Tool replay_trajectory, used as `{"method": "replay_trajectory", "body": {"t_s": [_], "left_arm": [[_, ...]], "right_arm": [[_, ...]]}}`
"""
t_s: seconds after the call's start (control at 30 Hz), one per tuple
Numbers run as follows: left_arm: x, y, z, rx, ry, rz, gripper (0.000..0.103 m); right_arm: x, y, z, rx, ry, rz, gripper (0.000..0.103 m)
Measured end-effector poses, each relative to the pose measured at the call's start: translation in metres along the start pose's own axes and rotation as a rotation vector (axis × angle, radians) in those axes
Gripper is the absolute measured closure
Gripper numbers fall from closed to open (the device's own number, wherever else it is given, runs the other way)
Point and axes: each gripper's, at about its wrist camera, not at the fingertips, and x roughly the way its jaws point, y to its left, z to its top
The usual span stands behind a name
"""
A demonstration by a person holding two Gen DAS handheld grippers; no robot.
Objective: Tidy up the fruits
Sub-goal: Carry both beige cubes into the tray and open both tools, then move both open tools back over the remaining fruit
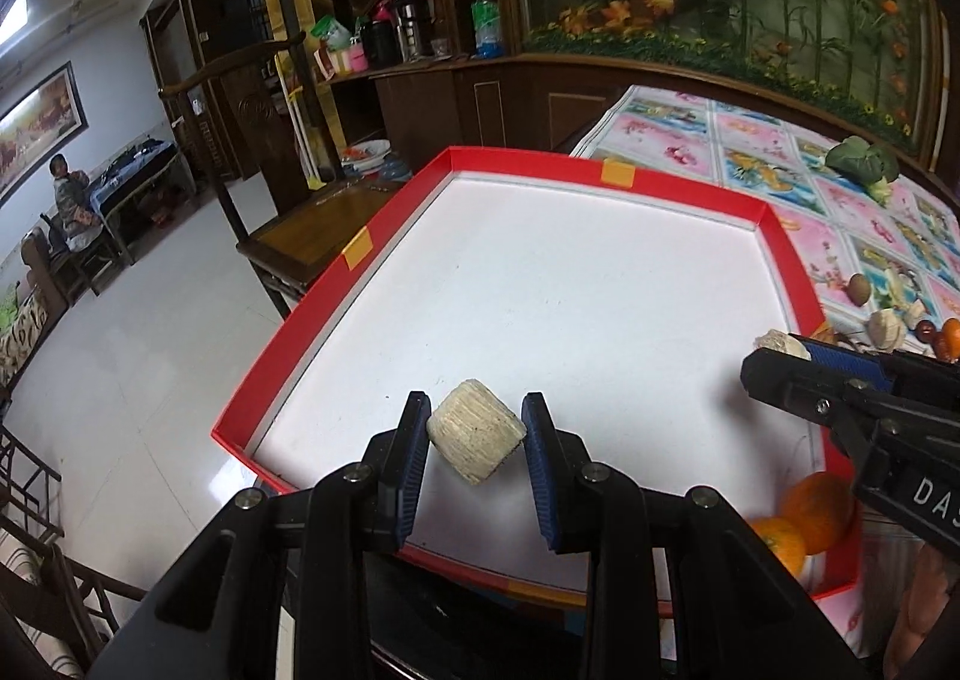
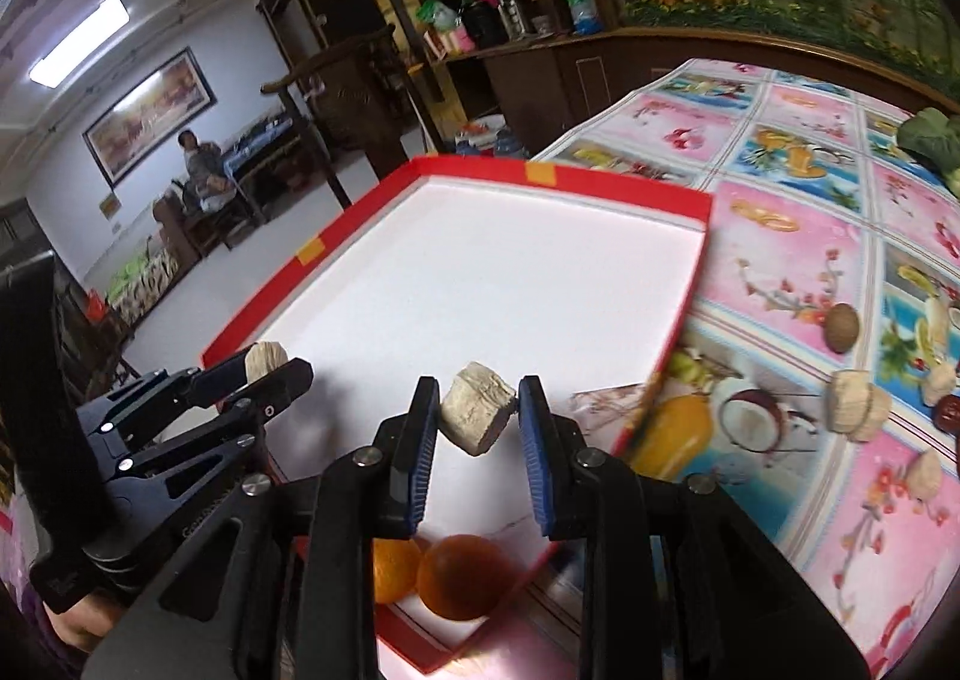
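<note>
From the left wrist view, your left tongs [image 1: 477, 428] are closed on a pale, fibrous chunk [image 1: 477, 438], a short cylinder that looks like cut sugarcane or some similar fruit piece. It hangs above the near part of the white floor of the red-rimmed box [image 1: 678, 182]. Judge it light and stiff, with a rough, dry skin that should not slip on the ribbed blue pads [image 1: 543, 449]. You have it across its curved sides; that holds, though the flat cut ends would seat more squarely. The tongs tilt downward into the box. At the right edge your right tongs [image 1: 780, 347] come in over the box rim, clamped on a second pale piece [image 1: 780, 343]. Two oranges [image 1: 804, 518] lie in the near right corner of the box.

From the right wrist view, your right tongs [image 2: 477, 416] are narrowed onto that second piece [image 2: 478, 410], a blocky wedge with rough faces, held by two opposite sides above the box's near right part. It looks equally light and firm; a gentle squeeze is enough. These tongs also slope down. At left, the left tongs [image 2: 270, 365] show their chunk at the tips. More pale pieces [image 2: 855, 404] and a kiwi [image 2: 841, 326] wait on the flowered tabletop [image 2: 810, 236], beside the box.
</note>
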Motion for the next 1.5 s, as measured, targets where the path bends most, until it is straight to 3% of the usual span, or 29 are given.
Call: {"method": "replay_trajectory", "body": {"t_s": [0.37, 0.43, 0.47, 0.5, 0.53, 0.57, 0.63, 0.67, 0.8, 0.93, 1.07, 1.17, 1.3, 1.5], "left_arm": [[0.006, 0.002, -0.006, 0.003, 0.019, 0.033, 0.070], [0.007, 0.000, -0.004, 0.003, 0.020, 0.055, 0.065], [0.008, 0.001, -0.004, 0.004, 0.021, 0.068, 0.056], [0.008, 0.002, -0.004, 0.001, 0.023, 0.079, 0.041], [0.007, 0.003, -0.005, -0.005, 0.024, 0.082, 0.035], [0.005, 0.004, -0.005, -0.007, 0.022, 0.086, 0.033], [0.006, 0.002, -0.005, -0.004, 0.030, 0.089, 0.033], [0.005, 0.001, -0.005, -0.002, 0.034, 0.088, 0.032], [-0.002, -0.008, -0.004, 0.017, 0.036, 0.089, 0.026], [-0.016, -0.024, 0.001, 0.054, 0.016, 0.066, 0.024], [-0.033, -0.051, 0.007, 0.116, -0.018, 0.020, 0.023], [-0.041, -0.076, 0.010, 0.171, -0.030, -0.020, 0.023], [-0.048, -0.113, 0.010, 0.251, -0.037, -0.072, 0.023], [-0.057, -0.166, 0.009, 0.358, -0.024, -0.167, 0.023]], "right_arm": [[0.023, -0.008, 0.005, 0.039, 0.087, 0.009, 0.074], [0.024, -0.007, 0.005, 0.027, 0.089, -0.005, 0.073], [0.023, -0.006, 0.004, 0.021, 0.092, -0.007, 0.073], [0.024, -0.005, 0.004, 0.013, 0.095, -0.009, 0.073], [0.024, -0.004, 0.004, 0.004, 0.098, -0.008, 0.070], [0.023, -0.003, 0.003, -0.012, 0.100, -0.008, 0.067], [0.019, 0.000, 0.003, -0.028, 0.092, -0.016, 0.049], [0.016, 0.000, 0.004, -0.029, 0.076, -0.017, 0.047], [-0.011, -0.007, 0.007, -0.013, -0.021, 0.018, 0.046], [-0.028, -0.022, 0.010, 0.033, -0.055, 0.023, 0.045], [-0.053, -0.047, 0.016, 0.082, -0.086, 0.027, 0.045], [-0.081, -0.074, 0.017, 0.072, -0.127, -0.022, 0.045], [-0.123, -0.134, 0.008, 0.115, -0.166, -0.087, 0.045], [-0.172, -0.220, -0.003, 0.295, -0.188, -0.137, 0.045]]}}
